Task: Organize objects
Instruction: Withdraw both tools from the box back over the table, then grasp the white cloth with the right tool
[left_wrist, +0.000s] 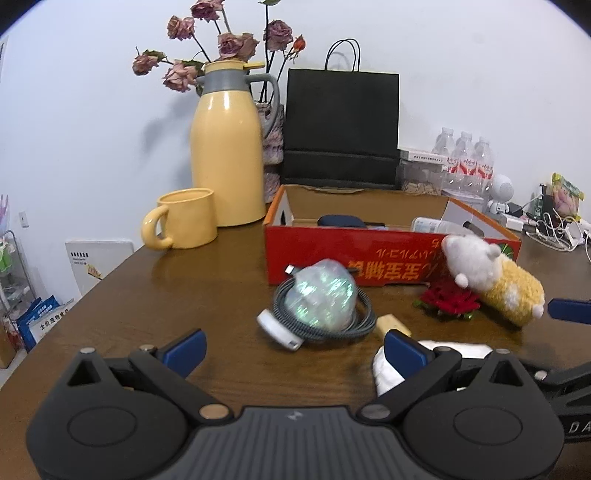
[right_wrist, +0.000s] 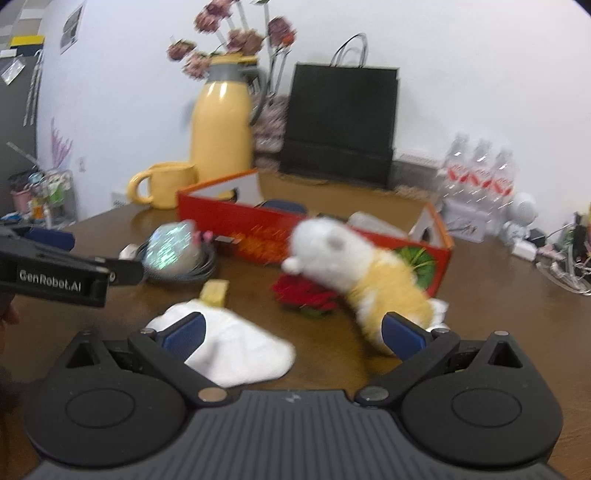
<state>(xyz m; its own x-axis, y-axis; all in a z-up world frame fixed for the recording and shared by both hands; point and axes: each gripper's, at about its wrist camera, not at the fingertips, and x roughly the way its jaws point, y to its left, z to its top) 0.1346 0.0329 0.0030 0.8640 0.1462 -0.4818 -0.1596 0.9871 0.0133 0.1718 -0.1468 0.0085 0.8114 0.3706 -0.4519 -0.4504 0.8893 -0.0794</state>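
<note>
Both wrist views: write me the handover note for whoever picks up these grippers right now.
Left gripper: open, empty, facing the coiled cable and shiny wrapped ball.
Right gripper: open, empty, over the white cloth, beside the plush toy.
Red box already holds a few items.
Left on the table: cable, ball, plush, red flower, yellow block, cloth.

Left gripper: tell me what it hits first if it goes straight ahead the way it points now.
Most likely the iridescent wrapped ball sitting on the coiled cable, straight ahead of the open left gripper. Behind them stands the red box. Depth is hard to judge through the fisheye.
</note>
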